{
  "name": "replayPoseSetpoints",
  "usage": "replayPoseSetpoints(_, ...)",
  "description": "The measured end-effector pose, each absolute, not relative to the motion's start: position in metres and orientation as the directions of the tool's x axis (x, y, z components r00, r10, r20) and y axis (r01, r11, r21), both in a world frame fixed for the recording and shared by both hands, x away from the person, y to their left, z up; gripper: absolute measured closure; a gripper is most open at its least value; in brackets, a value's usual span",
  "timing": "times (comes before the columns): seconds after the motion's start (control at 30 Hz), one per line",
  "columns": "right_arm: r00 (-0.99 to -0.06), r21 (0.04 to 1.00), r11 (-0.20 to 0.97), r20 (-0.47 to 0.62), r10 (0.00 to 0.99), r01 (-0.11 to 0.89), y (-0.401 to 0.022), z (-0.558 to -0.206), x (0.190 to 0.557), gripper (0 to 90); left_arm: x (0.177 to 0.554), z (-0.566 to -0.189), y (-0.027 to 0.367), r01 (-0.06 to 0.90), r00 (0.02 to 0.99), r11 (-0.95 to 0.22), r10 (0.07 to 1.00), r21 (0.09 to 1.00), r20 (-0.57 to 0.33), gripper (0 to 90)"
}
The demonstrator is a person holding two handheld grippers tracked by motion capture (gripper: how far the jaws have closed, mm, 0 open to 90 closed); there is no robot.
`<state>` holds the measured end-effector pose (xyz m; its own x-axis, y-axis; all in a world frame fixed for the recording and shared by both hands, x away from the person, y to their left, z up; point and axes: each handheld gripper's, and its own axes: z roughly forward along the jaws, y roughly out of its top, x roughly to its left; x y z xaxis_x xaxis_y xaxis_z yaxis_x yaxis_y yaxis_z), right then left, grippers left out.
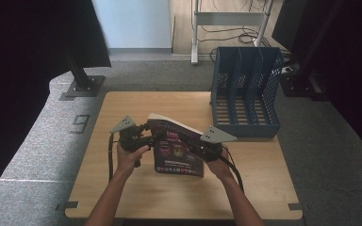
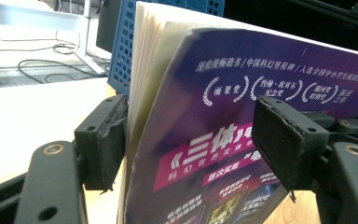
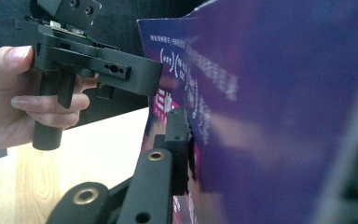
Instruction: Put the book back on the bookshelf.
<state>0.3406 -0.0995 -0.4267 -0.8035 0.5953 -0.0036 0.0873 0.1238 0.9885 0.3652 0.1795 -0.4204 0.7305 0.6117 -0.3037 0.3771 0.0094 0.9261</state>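
Purple paperback book: in the high view, standing tilted on the light wooden table, near the blue plastic file rack.
Left gripper: in its own view, jaws standing apart around the book's edge.
Right gripper: in its own view, squeezing the book tight.

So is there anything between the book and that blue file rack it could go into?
Nothing visible. The book is held up between the left gripper and right gripper, and the stretch of table to the blue file rack is bare. The rack's slots look empty.
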Motion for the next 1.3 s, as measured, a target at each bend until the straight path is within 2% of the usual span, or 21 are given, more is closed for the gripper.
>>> replayPoseSetpoints(0.5,-0.788,0.992,0.055,0.055,0.613,0.112,-0.107,-0.43,0.339,81.1,0.36,-0.436,0.181,0.39,0.696,-0.017,0.661,0.921,-0.282,27.3)
replayPoseSetpoints(1.3,-0.761,0.994,0.004,0.079,0.644,0.107,-0.122,-0.428,0.332,81.2,0.347,-0.481,0.184,0.457,0.664,-0.058,0.686,0.888,-0.297,27.0)
